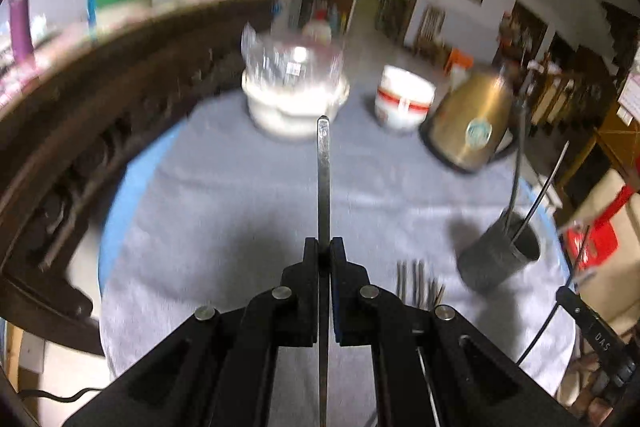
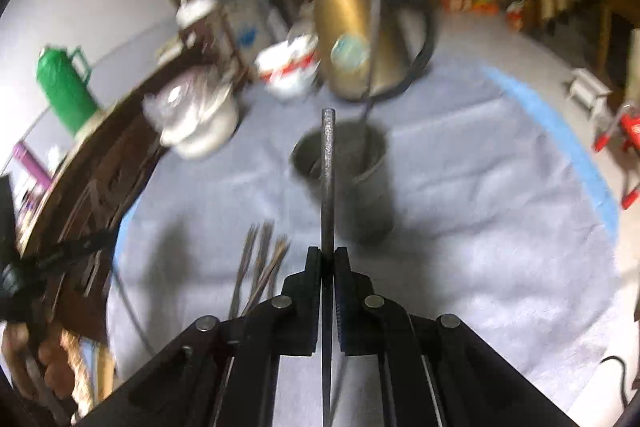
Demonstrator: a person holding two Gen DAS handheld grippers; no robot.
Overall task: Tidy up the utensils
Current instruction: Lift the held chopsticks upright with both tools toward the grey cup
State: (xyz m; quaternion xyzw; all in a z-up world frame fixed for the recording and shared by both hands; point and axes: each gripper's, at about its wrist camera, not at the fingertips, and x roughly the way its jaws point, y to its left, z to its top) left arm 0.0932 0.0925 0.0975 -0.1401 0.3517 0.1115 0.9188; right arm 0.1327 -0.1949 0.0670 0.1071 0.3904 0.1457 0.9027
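While the left gripper (image 1: 324, 247) pinches a flat metal utensil (image 1: 323, 171) above the cloth, the holder cup (image 1: 500, 251) sits off right. Right wrist: right gripper (image 2: 327, 255) clamps a metal rod (image 2: 328, 179), cup just ahead. Mid-transfer; next, likely tip both into the cup.

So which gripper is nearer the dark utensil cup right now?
Right. The right gripper, shut on a metal utensil, faces the cup just ahead. The left gripper, shut on another utensil, has the cup off to its right.
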